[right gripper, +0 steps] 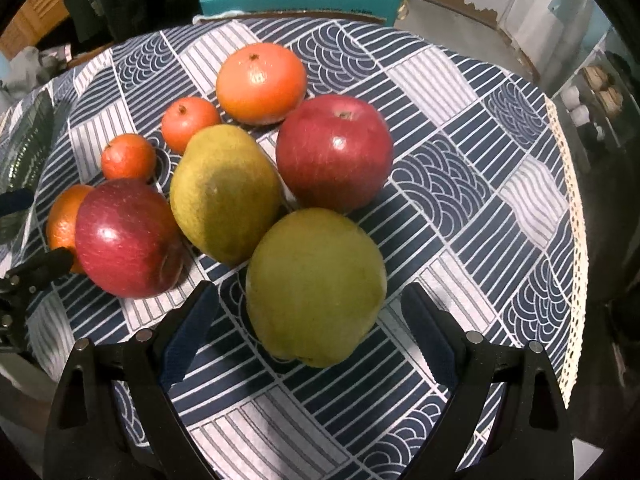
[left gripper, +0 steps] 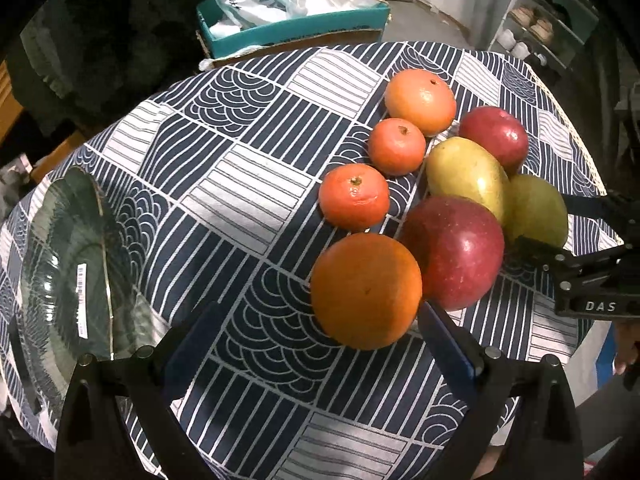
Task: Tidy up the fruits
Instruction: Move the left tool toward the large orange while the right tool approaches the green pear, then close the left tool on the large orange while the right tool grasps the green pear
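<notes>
Several fruits lie bunched on a round table with a navy-and-white patterned cloth point(left gripper: 248, 184). My left gripper point(left gripper: 320, 336) is open, and a big orange point(left gripper: 366, 290) sits just ahead of its fingers, toward the right one. Beside the orange rests a red apple point(left gripper: 456, 252). Behind them lie two small tangerines point(left gripper: 354, 196) point(left gripper: 396, 146), a grapefruit point(left gripper: 420, 96), two green-yellow mangoes point(left gripper: 466, 174) point(left gripper: 536, 210) and a second apple point(left gripper: 494, 138). My right gripper point(right gripper: 310, 316) is open around the near mango point(right gripper: 316, 286), its fingers apart from the skin.
A dark green glass leaf-shaped plate point(left gripper: 68, 276) with a barcode sticker sits at the table's left edge. Beyond the table stands a teal box point(left gripper: 292, 16) holding plastic bags. A shoe rack point(left gripper: 540, 28) is at the far right. The table rim point(right gripper: 568, 208) drops off on the right.
</notes>
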A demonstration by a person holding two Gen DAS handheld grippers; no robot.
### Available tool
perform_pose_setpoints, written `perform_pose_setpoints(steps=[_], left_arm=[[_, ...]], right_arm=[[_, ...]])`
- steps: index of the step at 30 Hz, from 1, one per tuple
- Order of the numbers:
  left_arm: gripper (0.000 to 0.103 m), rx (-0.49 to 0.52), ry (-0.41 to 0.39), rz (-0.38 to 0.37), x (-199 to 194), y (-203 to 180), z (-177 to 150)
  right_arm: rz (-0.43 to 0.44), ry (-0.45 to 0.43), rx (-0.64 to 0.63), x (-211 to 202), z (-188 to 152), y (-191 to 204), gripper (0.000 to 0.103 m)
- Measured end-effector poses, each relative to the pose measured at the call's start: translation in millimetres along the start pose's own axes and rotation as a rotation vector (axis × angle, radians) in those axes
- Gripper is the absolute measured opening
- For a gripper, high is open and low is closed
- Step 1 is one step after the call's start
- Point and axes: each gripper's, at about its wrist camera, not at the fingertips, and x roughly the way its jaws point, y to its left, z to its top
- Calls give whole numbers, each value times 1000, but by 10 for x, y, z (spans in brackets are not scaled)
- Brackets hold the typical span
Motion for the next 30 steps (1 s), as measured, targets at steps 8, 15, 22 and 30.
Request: perform_pose_setpoints(steps=[8,15,22,30], left_arm=[[95,33,39,-21,169,-65,-3],[93,45,39,-52,288,-81,-4],[60,88,52,-116,312,-199,-48],[58,66,25,-96,221,-153,-75]], right_arm=[[23,28,12,113,68,-58,83],[49,31,35,171,123,-134,74],[32,17,7,212,132,-164,73],[16,-15,-7,81,54,-17,73]])
